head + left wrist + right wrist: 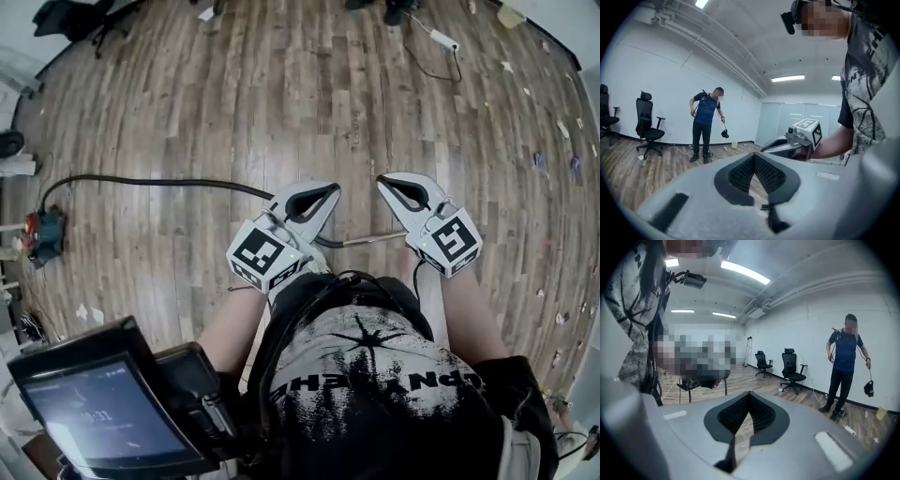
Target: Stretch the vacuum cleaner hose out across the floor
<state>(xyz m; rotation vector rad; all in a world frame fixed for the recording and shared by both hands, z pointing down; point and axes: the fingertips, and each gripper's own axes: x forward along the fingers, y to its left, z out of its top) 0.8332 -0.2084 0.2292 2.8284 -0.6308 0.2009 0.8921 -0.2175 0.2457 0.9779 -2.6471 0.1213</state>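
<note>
Head view showed one thin black hose (141,181) lying in a long shallow curve over the wood-plank floor (281,94). It ran from a red-and-dark unit (44,234) at 9 o'clock to a slim silver tube (375,239) near centre. Both white shells, left gripper (323,195) and right gripper (389,186), had ribbed black fingers pressed together, holding nothing.

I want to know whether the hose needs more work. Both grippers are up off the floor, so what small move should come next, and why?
Probably open the right gripper and lower it to the metal tube at the end of the hose. The right gripper and the left gripper are both shut and empty, and the hose bends under the left one.
</note>
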